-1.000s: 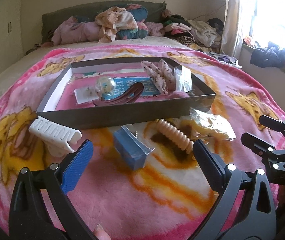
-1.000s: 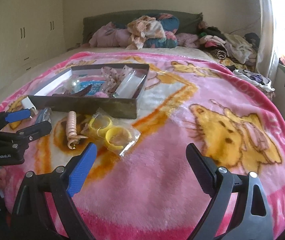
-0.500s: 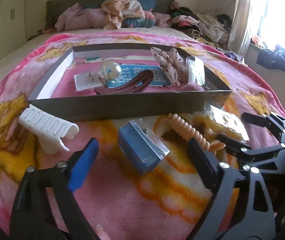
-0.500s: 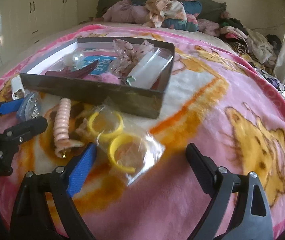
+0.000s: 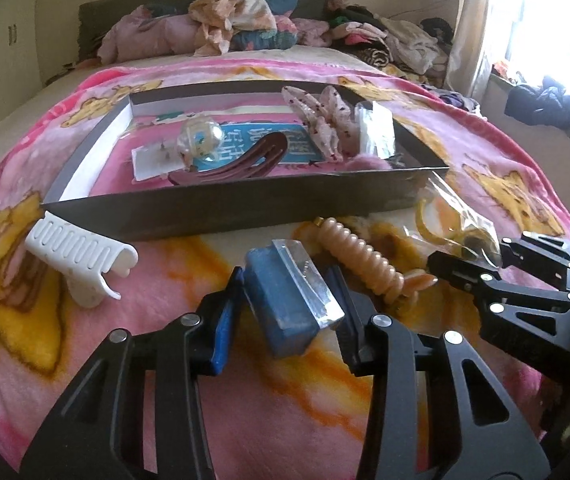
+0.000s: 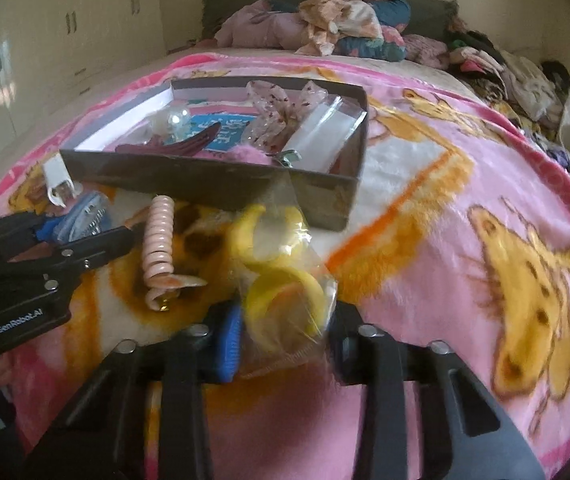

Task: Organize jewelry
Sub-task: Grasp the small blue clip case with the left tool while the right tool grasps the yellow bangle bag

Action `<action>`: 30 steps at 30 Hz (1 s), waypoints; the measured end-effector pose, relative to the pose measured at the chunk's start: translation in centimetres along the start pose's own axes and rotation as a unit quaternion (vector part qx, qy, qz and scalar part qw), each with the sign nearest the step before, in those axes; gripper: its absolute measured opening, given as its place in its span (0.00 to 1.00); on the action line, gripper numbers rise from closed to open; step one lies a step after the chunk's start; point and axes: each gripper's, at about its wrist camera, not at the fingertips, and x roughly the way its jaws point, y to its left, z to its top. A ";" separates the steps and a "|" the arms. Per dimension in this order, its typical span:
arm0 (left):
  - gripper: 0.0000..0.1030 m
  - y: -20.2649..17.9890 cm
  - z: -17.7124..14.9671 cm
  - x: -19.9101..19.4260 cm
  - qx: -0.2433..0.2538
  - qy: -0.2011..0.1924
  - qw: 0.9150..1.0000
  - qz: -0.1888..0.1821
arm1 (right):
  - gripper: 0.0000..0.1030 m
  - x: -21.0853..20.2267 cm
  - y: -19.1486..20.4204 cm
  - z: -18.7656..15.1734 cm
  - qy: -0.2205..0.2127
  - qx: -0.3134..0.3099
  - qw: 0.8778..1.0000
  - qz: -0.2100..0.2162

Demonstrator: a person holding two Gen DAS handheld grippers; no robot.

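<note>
A shallow dark box (image 5: 245, 208) lies on the pink blanket and holds a brown hair clip (image 5: 241, 160), a clear ball, a floral bow and clear packets. My left gripper (image 5: 285, 300) is shut on a small blue box with a clear lid (image 5: 289, 304) just in front of the dark box. My right gripper (image 6: 285, 332) is shut on a clear bag of yellow bangles (image 6: 281, 280). A peach spiral hair tie (image 5: 365, 260) lies between them; it also shows in the right wrist view (image 6: 159, 244). A white claw clip (image 5: 81, 256) lies at the left.
The pink cartoon blanket (image 6: 485, 200) covers the bed. A pile of clothes (image 5: 241, 20) lies against the headboard, more clothes sit at the right by the window (image 5: 545, 20). White cupboards (image 6: 25, 60) line the left wall.
Both grippers have moved forward and closed: the left onto the blue box, the right onto the bag of yellow bangles. Both were open a second ago.
</note>
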 end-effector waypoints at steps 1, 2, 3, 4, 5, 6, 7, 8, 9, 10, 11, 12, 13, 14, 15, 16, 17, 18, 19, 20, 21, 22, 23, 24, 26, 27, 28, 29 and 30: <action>0.17 -0.1 0.0 -0.2 0.000 0.000 1.000 -0.003 | 0.31 -0.4 -0.2 -0.1 -0.003 0.008 1.000 0.004; 0.17 -0.1 0.0 -0.3 -0.001 -0.001 1.000 -0.007 | 0.31 -0.9 -0.2 -0.4 -0.006 0.013 1.000 0.005; 0.17 -0.3 0.1 -0.6 0.002 -0.003 1.000 -0.010 | 0.31 -1.2 -0.1 -0.6 -0.008 0.015 1.000 0.004; 0.17 -0.6 0.1 -0.7 0.004 -0.004 1.000 -0.011 | 0.31 -1.6 0.0 -0.9 -0.011 0.017 1.000 0.003; 0.17 -0.8 0.1 -0.9 0.007 -0.005 1.000 -0.014 | 0.31 -2.0 0.0 -1.1 -0.014 0.018 1.000 0.002; 0.17 -1.0 0.1 -1.0 0.008 -0.005 1.000 -0.016 | 0.31 -2.6 0.1 -1.3 -0.020 0.022 1.000 0.003; 0.17 -1.2 0.1 -1.2 0.010 -0.007 1.000 -0.018 | 0.31 -3.0 0.2 -1.5 -0.023 0.024 0.999 0.004; 0.17 -1.3 0.1 -1.3 0.012 -0.008 1.000 -0.020 | 0.31 -3.6 0.3 -1.6 -0.028 0.025 0.999 0.006; 0.17 -1.5 0.2 -1.5 0.015 -0.010 1.000 -0.023 | 0.31 -3.9 0.4 -1.7 -0.031 0.025 0.999 0.006; 0.17 -1.8 0.2 -1.8 0.017 -0.013 0.999 -0.025 | 0.31 -4.3 0.5 -1.7 -0.035 0.025 0.999 0.006; 0.17 -1.9 0.3 -1.9 0.019 -0.015 0.999 -0.025 | 0.31 -4.6 0.6 -1.9 -0.037 0.026 0.999 0.007; 0.17 -2.1 0.4 -2.1 0.022 -0.018 0.999 -0.028 | 0.31 -5.0 0.6 -1.9 -0.040 0.029 0.999 0.009; 0.17 -2.2 0.5 -2.4 0.023 -0.021 0.999 -0.031 | 0.31 -5.2 0.7 -1.9 -0.042 0.031 0.999 0.009; 0.17 -2.3 0.7 -2.6 0.025 -0.026 0.999 -0.033 | 0.31 -5.4 0.7 -1.9 -0.045 0.032 0.998 0.009; 0.17 -2.4 0.7 -2.8 0.025 -0.028 0.999 -0.035 | 0.31 -5.6 0.7 -1.9 -0.046 0.033 0.998 0.009; 0.17 -2.4 0.8 -3.0 0.025 -0.031 0.999 -0.036 | 0.31 -5.8 0.7 -1.8 -0.047 0.033 0.998 0.008; 0.17 -2.4 1.0 -3.2 0.024 -0.033 0.998 -0.039 | 0.31 -6.0 0.8 -1.8 -0.050 0.034 0.998 0.006; 0.17 -2.3 1.1 -3.3 0.023 -0.034 0.998 -0.040 | 0.31 -6.2 0.8 -1.7 -0.052 0.035 0.998 0.006; 0.17 -2.3 1.2 -3.4 0.022 -0.036 0.998 -0.041 | 0.31 -6.4 0.8 -1.7 -0.054 0.036 0.998 0.008; 0.17 -2.2 1.3 -3.6 0.020 -0.038 0.998 -0.042 | 0.31 -6.6 0.8 -1.6 -0.056 0.037 0.998 0.008; 0.17 -2.1 1.4 -3.8 0.019 -0.040 0.998 -0.042 | 0.31 -6.7 0.8 -1.4 -0.058 0.036 0.998 0.007; 0.17 -2.0 1.5 -3.9 0.017 -0.041 0.998 -0.043 | 0.31 -6.9 0.8 -1.3 -0.060 0.036 0.998 0.008; 0.17 -1.8 1.6 -4.1 0.016 -0.043 0.998 -0.044 | 0.31 -7.1 0.9 -1.1 -0.062 0.035 0.997 0.007; 0.17 -1.7 1.7 -4.2 0.013 -0.046 0.998 -0.044 | 0.31 -7.2 0.9 -1.0 -0.064 0.034 0.997 0.007; 0.17 -1.4 2.0 -4.6 0.011 -0.053 0.998 -0.044 | 0.31 -7.4 1.1 -0.7 -0.068 0.031 0.997 0.009; 0.17 -1.3 2.2 -4.8 0.009 -0.054 0.998 -0.043 | 0.31 -7.4 1.2 -0.5 -0.069 0.030 0.997 0.010; 0.17 -1.1 2.3 -5.0 0.007 -0.057 0.997 -0.044 | 0.31 -7.5 1.3 -0.3 -0.071 0.029 0.997 0.011; 0.17 -1.0 2.5 -5.2 0.006 -0.061 0.997 -0.043 | 0.31 -7.6 1.4 -0.1 -0.073 0.028 0.997 0.013; 0.17 -0.8 2.6 -5.3 0.006 -0.063 0.997 -0.042 | 0.31 -7.6 1.6 0.1 -0.073 0.027 0.997 0.014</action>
